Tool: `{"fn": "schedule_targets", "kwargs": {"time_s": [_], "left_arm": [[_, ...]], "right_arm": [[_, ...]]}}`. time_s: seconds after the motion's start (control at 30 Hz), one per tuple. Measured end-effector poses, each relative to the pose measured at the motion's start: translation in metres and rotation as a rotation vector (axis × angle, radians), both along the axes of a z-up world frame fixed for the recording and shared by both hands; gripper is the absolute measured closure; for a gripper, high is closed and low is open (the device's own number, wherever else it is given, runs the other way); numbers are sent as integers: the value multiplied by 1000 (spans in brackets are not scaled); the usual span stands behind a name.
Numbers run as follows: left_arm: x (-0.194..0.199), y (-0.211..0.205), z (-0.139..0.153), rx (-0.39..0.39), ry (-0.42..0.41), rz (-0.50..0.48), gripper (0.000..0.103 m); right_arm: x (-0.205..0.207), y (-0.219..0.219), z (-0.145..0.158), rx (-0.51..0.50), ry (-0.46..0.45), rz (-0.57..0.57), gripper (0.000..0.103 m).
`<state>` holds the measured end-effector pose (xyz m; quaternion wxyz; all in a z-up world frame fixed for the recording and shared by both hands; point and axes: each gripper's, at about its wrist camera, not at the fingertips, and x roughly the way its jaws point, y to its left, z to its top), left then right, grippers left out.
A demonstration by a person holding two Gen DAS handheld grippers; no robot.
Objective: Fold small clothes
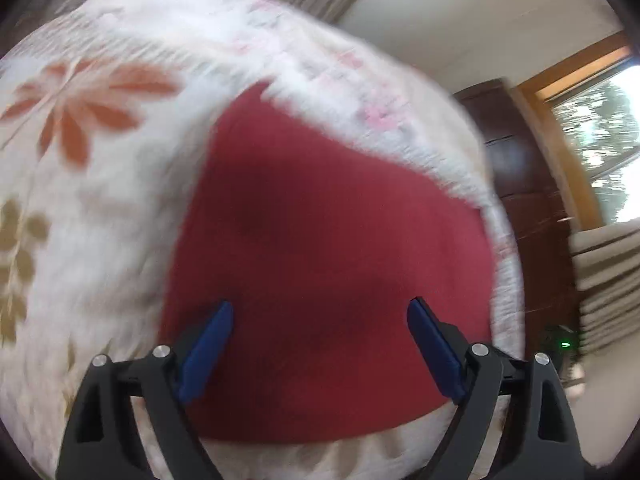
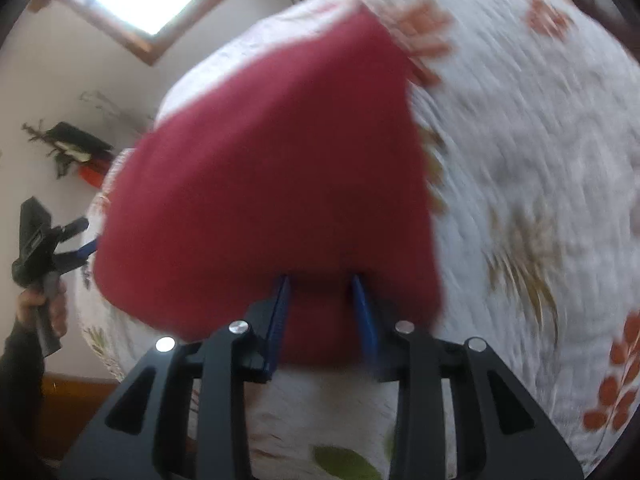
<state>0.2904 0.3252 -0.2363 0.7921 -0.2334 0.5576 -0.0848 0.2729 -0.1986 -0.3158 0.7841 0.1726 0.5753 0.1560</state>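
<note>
Your cloth [image 1: 320, 240] lies on the bed [image 1: 120, 208], at its edge, window [image 1: 600, 132] beyond that edge.

The left gripper [image 1: 320, 308] hangs with jaws spread wide. The right gripper [image 2: 320, 280], jaws narrowed, pinches cloth. A hand [image 2: 44, 304] grips the left handle.

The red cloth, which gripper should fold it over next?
Probably the right gripper: its fingers straddle the near edge of the red cloth. The left gripper hangs wide open over it, gripping nothing.
</note>
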Motion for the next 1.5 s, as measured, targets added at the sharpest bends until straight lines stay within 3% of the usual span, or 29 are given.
{"fn": "schedule_targets", "kwargs": {"time_s": [0.1, 0.27, 0.37, 0.43, 0.53, 0.67, 0.8, 0.93, 1.03, 1.23, 1.5], "left_arm": [[-12, 17, -12, 26, 63, 79, 15], [-28, 62, 11, -121, 44, 172, 4], [-17, 100, 13, -203, 89, 197, 4], [-6, 117, 12, -275, 106, 179, 4], [22, 124, 3, -396, 145, 77, 4], [53, 114, -16, -417, 225, -69, 4], [77, 106, -31, -450, 264, -137, 4], [94, 102, -45, -524, 304, -159, 4], [103, 106, -61, -564, 352, -158, 4], [117, 98, -70, -640, 368, -189, 4], [135, 82, -77, -698, 409, -228, 4]], "right_arm": [[-13, -12, -2, -15, 3, -6, 72], [-26, -13, 22, -86, -31, -16, 69], [-41, 20, 54, -137, -107, 29, 64], [-53, 54, 72, -187, -156, 78, 63], [-76, 113, 96, -272, -242, 162, 49], [-92, 208, 110, -356, -337, 292, 32], [-110, 298, 105, -495, -438, 480, 32], [-108, 349, 92, -631, -505, 581, 32], [-102, 375, 77, -731, -537, 638, 32], [-100, 410, 45, -913, -625, 779, 32], [-83, 428, 24, -1035, -659, 841, 29]]}}
